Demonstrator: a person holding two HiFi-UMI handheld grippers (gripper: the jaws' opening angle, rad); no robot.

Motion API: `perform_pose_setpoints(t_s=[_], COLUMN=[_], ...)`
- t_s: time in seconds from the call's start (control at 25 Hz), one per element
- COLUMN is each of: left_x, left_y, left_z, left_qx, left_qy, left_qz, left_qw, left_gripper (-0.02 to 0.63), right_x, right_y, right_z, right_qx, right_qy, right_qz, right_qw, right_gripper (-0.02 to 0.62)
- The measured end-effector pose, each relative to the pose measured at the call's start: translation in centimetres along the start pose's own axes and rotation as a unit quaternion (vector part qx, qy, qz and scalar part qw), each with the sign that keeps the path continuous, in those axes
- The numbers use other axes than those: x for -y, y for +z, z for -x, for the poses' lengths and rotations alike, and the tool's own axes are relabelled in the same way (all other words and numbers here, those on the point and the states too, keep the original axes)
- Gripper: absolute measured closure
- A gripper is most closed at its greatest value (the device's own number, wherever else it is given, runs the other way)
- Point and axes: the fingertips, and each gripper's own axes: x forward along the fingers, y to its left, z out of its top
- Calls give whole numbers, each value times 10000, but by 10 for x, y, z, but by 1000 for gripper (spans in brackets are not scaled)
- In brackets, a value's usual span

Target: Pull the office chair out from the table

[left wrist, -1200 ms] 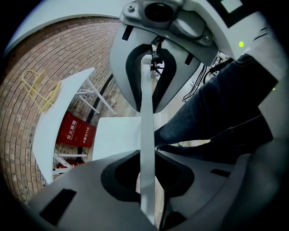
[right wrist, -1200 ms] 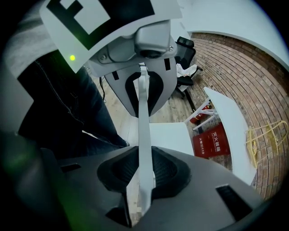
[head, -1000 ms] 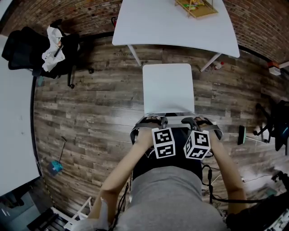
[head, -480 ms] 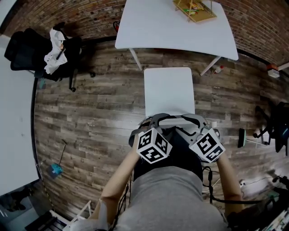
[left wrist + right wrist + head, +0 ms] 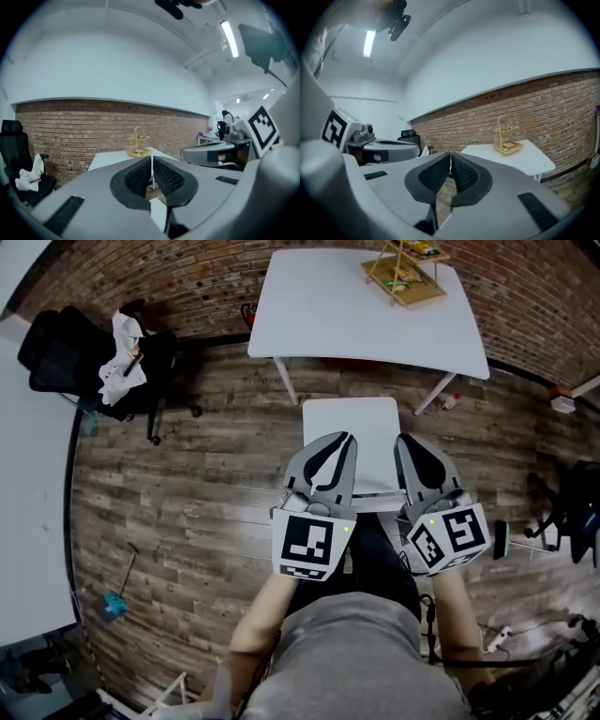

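In the head view the white chair [image 5: 364, 423] stands on the wood floor just short of the white table [image 5: 328, 315], with a strip of floor between them. Both grippers hover above the chair's near part and point forward toward the table. My left gripper [image 5: 344, 438] is closing, its pads [image 5: 164, 176] meeting with nothing between them. My right gripper [image 5: 404, 440] is shut and empty, and neither one touches the chair. In each gripper view, the left [image 5: 151, 174] and the right [image 5: 450, 169], the jaws frame the table [image 5: 112, 160] [image 5: 513, 157] ahead.
A yellow tiered basket stand [image 5: 405, 268] sits on the table's far right. A black office chair [image 5: 89, 352] draped with a white cloth stands at the far left by the brick wall. Another white tabletop [image 5: 23, 521] runs along the left edge. Dark equipment and cables [image 5: 572, 512] lie at the right.
Both grippers have left the chair's near edge, risen and rolled, and now point forward with jaws closed. The chair itself has stayed about where it was.
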Motion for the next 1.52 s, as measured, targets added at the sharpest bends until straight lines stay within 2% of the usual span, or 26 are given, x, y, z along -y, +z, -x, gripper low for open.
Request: perform_pose_setpoints(t_s=[0.12, 0.32, 0.72, 1.0, 1.52], left_x=[-13, -20, -24, -15, -7], left_y=[8, 2, 12, 17, 19], left_z=[6, 18, 27, 25, 19], left_qx=[125, 45, 138, 100, 65], left_qy=[394, 693, 1124, 1239, 1339], left_qz=[200, 312, 330, 287, 191], left_qw=[9989, 9971, 9930, 9918, 9908], left_gripper=[586, 587, 587, 587, 587], right_x=[-6, -15, -18, -10, -4], right_y=[9, 18, 29, 34, 34], right_z=[1, 5, 9, 14, 17], right_qx=[195, 282, 369, 324, 327], right_qy=[-312, -667, -728, -768, -741], right_qz=[101, 255, 217, 39, 204], right_qw=[9993, 9970, 9964, 9965, 9965], right_gripper=[580, 581, 581, 581, 581])
